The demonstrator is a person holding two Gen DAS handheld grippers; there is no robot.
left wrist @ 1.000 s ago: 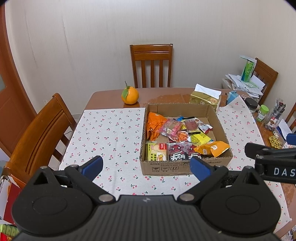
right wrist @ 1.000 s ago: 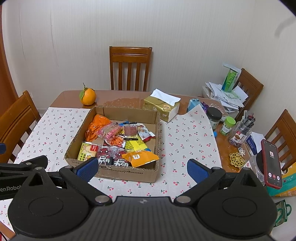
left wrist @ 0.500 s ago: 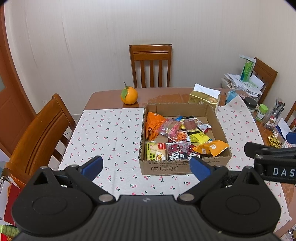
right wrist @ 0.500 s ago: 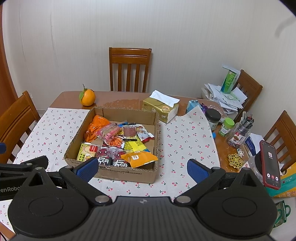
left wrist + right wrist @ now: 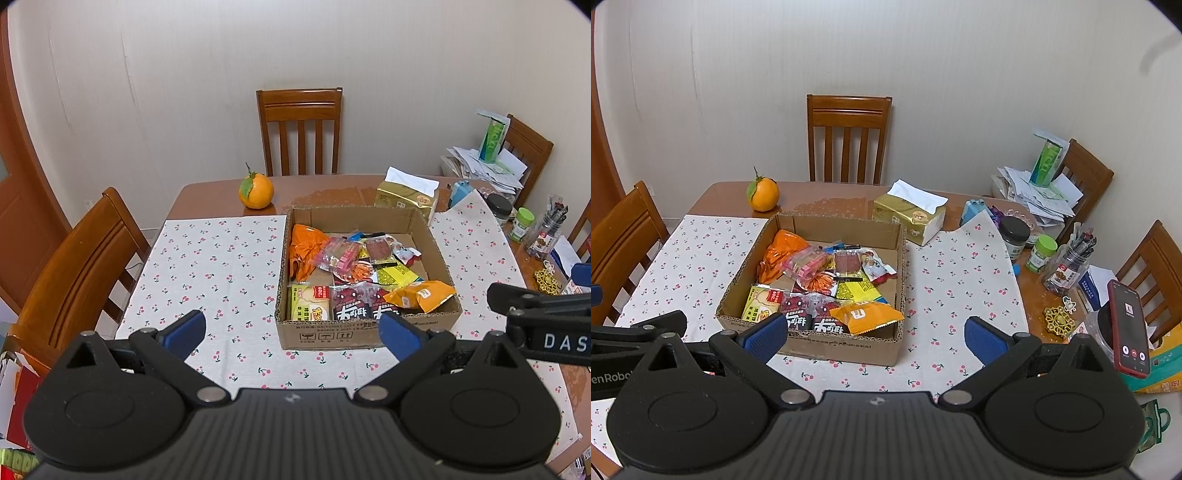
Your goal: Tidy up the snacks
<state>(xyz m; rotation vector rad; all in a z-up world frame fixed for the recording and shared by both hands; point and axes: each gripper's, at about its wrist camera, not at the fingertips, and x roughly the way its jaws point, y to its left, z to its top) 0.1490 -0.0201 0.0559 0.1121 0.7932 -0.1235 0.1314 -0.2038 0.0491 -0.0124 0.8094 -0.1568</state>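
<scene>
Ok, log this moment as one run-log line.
phase: approach | left tool: open, empty | right tool: open, empty | brown cardboard box: on cherry-print tablecloth, full of snack packets | orange snack bag: over near rim

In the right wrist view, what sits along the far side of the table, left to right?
orange → tissue box → blue block → dark-lidded jar → green-lidded jar → jar of pens
</scene>
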